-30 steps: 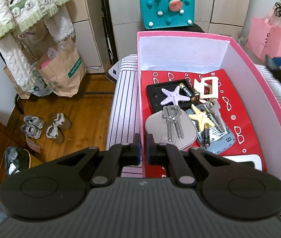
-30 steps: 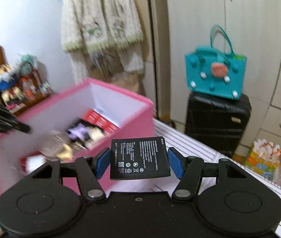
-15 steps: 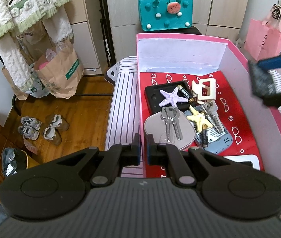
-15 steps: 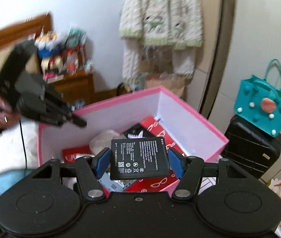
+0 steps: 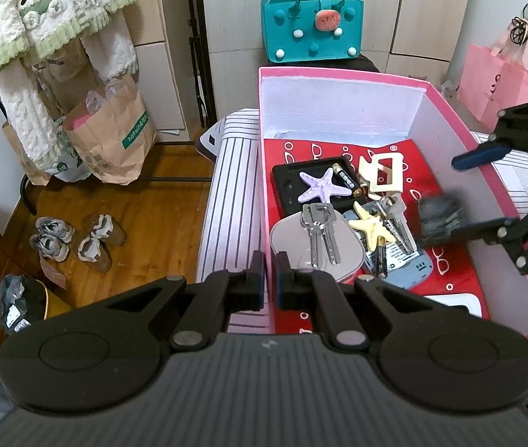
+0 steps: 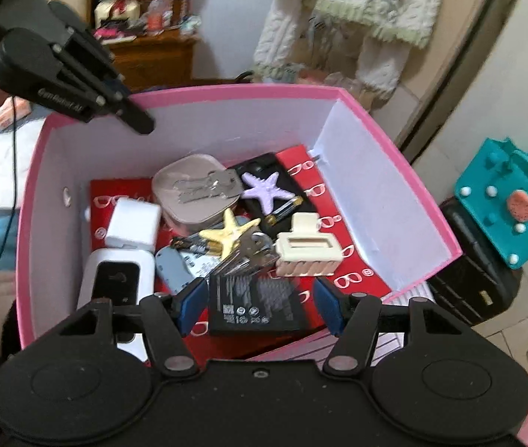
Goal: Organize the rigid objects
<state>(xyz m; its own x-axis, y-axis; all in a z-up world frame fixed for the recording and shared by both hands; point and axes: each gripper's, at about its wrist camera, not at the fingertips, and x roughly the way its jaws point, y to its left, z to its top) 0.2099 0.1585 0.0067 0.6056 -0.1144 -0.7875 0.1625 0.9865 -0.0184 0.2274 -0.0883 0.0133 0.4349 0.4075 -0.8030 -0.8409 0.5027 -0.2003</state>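
item: pink box (image 6: 394, 171), open top, white inner walls, red patterned liner on the floor; stands on a striped surface (image 5: 234, 186).

contents, right wrist view: flat black battery (image 6: 256, 303) at the near edge of the floor, label up, blurred, so whether it is resting or dropping cannot be told; cream hair clip (image 6: 307, 251) just beyond it; keys (image 6: 249, 251) beside the clip; yellow starfish (image 6: 228, 232) over the keys; purple starfish (image 6: 267, 192) on a black tray (image 6: 264, 171); beige pad (image 6: 189, 197) with a second key set on it; white cube (image 6: 133, 223); white device (image 6: 117, 279) with a dark screen; grey phone shell (image 6: 174, 266); loose cylindrical cells among the pile.

right gripper (image 6: 258, 307): jaws spread wide, blue pads to either side of the battery and clear of it, holding nothing, low inside the box.

left gripper (image 5: 269, 285): fingers drawn together with only a slit between, nothing in them, poised over the near left rim of the box.

stage, as judged: the battery is inside the box and released, so this item's deposit looks nearly done.

hazards, as judged: the spread fingers sit close to the hair clip and keys, so a careless withdrawal could snag them or drag the battery. the battery's far edge may ride up on the keys and settle tilted. the right fingers could also catch the near wall on lifting and shift the box on the striped surface.
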